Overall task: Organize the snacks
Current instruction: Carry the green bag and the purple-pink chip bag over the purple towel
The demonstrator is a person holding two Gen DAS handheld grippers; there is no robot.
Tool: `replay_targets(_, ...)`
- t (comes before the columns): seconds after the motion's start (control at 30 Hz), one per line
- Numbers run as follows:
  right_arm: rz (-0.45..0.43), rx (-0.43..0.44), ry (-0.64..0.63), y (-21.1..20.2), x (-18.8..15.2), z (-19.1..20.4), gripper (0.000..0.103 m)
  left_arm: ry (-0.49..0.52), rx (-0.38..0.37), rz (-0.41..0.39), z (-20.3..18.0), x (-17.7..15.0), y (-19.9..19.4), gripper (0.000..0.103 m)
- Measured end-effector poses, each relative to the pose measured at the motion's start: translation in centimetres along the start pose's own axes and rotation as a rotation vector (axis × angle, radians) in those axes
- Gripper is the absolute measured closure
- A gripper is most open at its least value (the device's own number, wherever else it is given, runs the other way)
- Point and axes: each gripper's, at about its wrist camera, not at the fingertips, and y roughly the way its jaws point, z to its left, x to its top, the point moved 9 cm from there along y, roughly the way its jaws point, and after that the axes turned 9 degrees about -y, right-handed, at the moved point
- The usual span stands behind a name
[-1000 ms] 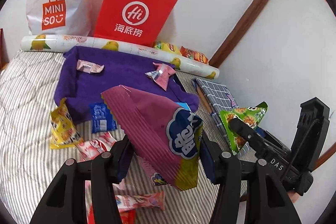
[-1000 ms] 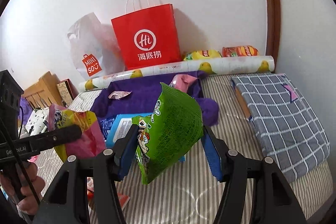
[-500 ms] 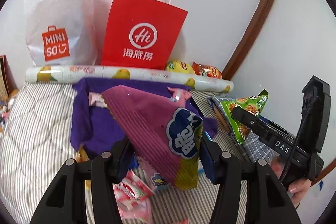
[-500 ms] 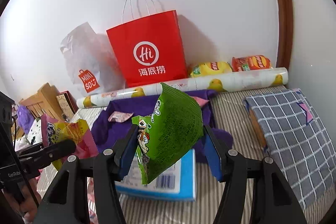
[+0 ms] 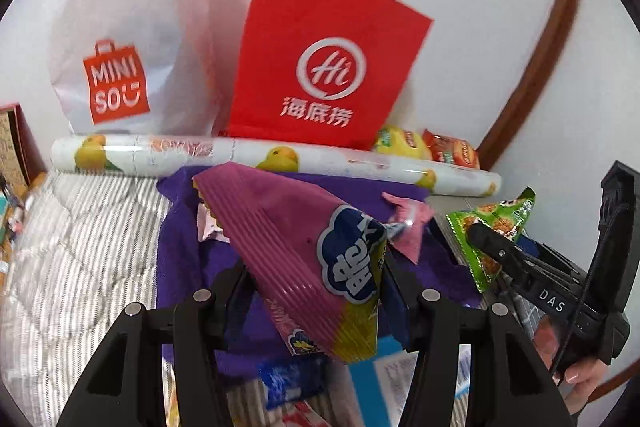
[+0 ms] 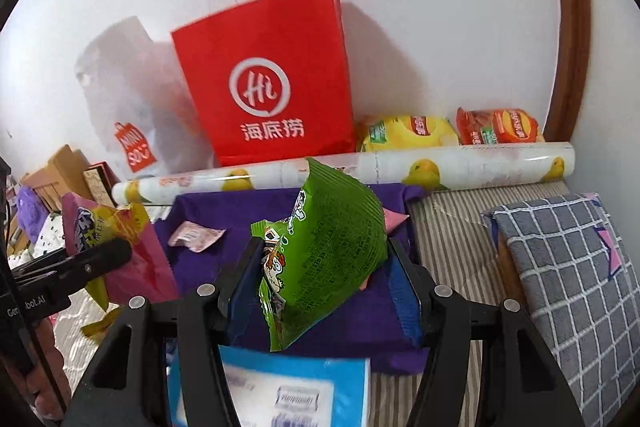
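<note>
My left gripper [image 5: 316, 287] is shut on a pink and yellow snack bag [image 5: 296, 251], held above the purple cloth [image 5: 192, 267]. My right gripper [image 6: 324, 283] is shut on a green snack bag [image 6: 332, 247], held above the same purple cloth [image 6: 224, 215]. The right gripper with the green bag [image 5: 492, 231] shows at the right of the left wrist view. The left gripper with the pink bag [image 6: 116, 247] shows at the left of the right wrist view. A red paper bag [image 5: 320, 67] [image 6: 268, 79] stands against the wall straight ahead.
A white MINISO plastic bag [image 5: 120, 39] stands left of the red bag. A printed roll [image 6: 360, 171] lies along the wall, with yellow [image 6: 408, 131] and orange chip bags [image 6: 500, 127] behind it. A grey checked pillow [image 6: 572, 275] lies right. A blue packet [image 6: 288, 387] and small wrapped snacks [image 6: 196, 235] lie on the bed.
Both grippers have moved forward toward the red bag and the wall, each still holding its snack bag. The red bag now looms larger in both views.
</note>
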Motion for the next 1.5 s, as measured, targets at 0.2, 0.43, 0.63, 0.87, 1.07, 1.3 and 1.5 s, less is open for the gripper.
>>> replay_targets(0.2, 0.030, 0.029, 0.016, 2.9, -1.4, -0.7, 0.044, -0.058, -0.015, 0.042, 2.3, -0.9, 2.6, 0.049)
replay_targets(0.43, 0.080, 0.023, 0.020, 4.6, -3.2, -1.6, 0.044, -0.134, -0.080, 0.094, 3.6, -2.1, 4.1, 0.049)
replay_targets(0.63, 0.117, 0.031, 0.044, 5.5, -4.2, -2.1, 0.044, -0.148, -0.074, 0.084, 3.8, -1.9, 4.2, 0.049)
replay_targets(0.87, 0.131, 0.043, 0.017, 5.6, -4.6, -1.4, 0.044, -0.161, -0.072, 0.132, 3.6, -2.7, 5.1, 0.049)
replay_targets(1.07, 0.164, 0.057, 0.013, 6.1, -5.1, -1.1, 0.044, -0.144, -0.066, 0.128, 3.3, -2.8, 5.2, 0.049)
replay_targets(1.3, 0.190, 0.070, 0.034, 6.5, -5.5, -1.2, 0.044, -0.173, -0.082, 0.133, 3.3, -2.9, 5.5, 0.049)
replay_targets(1.5, 0.195, 0.079, 0.042, 6.6, -5.6, -1.1, 0.043, -0.205, -0.070, 0.114, 3.8, -2.7, 5.7, 0.049)
